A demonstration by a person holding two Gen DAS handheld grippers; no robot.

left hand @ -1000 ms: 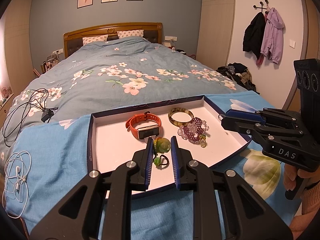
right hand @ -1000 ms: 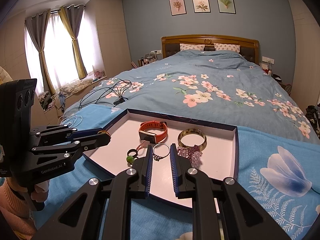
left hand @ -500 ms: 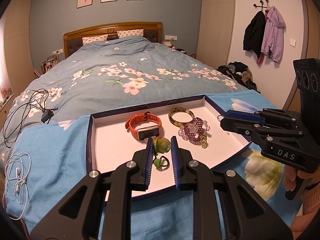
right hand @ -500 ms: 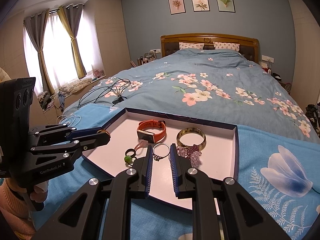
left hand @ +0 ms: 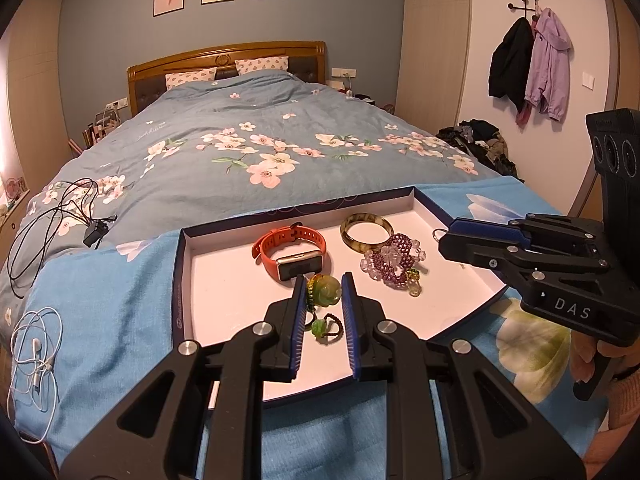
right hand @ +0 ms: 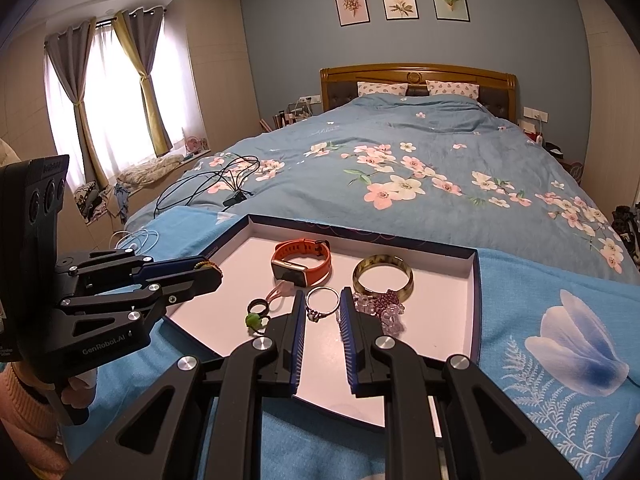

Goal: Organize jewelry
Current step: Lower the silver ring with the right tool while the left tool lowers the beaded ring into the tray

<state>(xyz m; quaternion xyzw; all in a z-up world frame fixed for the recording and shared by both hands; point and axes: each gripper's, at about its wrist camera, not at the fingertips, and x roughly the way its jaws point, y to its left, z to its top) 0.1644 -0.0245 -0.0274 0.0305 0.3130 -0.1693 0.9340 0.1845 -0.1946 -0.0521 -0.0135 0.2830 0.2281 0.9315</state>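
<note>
A shallow white-lined box [left hand: 178, 280] lies on the blue cloth at the foot of the bed. In it are an orange watch [left hand: 290, 250], a mottled bangle [left hand: 366, 232], a purple bead bracelet [left hand: 394, 258] and a black ring with a green bead [left hand: 326, 326]. My left gripper [left hand: 323, 280] is shut on a green jade pendant [left hand: 325, 290] with a braided cord, over the box's near left part. My right gripper [right hand: 321, 296] is shut on a thin silver ring [right hand: 322, 300] above the box; the ring also shows at that gripper's [left hand: 446, 236] tip.
Black cables [left hand: 52, 220] and white earphones [left hand: 36, 352] lie on the bed left of the box. A floral duvet [left hand: 260, 152] stretches beyond. A person's hand [left hand: 592, 364] grips the right handle. A small pinkish piece [right hand: 280, 290] lies beside the watch [right hand: 302, 266].
</note>
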